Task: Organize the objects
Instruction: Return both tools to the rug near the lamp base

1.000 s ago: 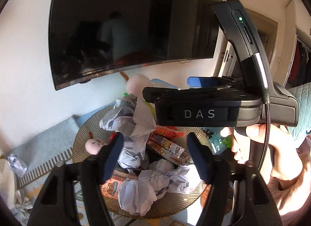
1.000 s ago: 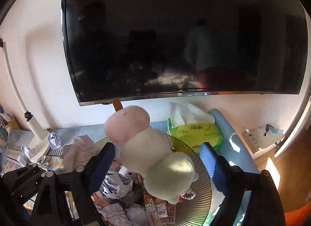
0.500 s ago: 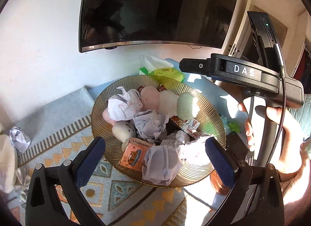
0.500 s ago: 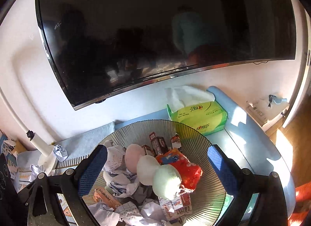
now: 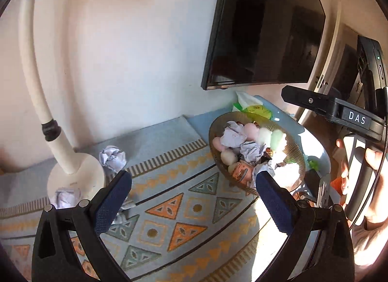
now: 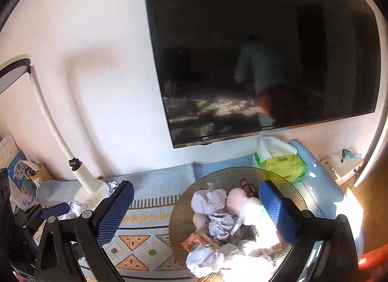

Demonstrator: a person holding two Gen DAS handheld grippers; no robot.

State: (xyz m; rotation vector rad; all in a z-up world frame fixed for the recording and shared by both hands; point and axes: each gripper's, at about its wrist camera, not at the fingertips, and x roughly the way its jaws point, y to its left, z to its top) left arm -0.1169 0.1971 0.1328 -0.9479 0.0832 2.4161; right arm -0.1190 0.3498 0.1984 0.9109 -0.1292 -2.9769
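- Bowl [image 5: 245,114] of ribbed amber glass sits right of centre on the patterned mat [image 5: 169,211], holding crumpled paper balls [image 5: 234,134], a pink-white-green plush skewer [image 5: 264,134] and snack packets.
- Left gripper [image 5: 194,197]: fingers spread wide, empty, above the mat, left of the bowl.
- Right gripper [image 6: 196,206]: fingers spread wide, empty, near edge of the bowl.
- One loose paper ball [image 5: 112,158] lies beside the white lamp base [image 5: 75,180], far left.
- Green tissue pack [image 6: 281,165] stands beyond the bowl, under the wall TV [image 6: 262,51].
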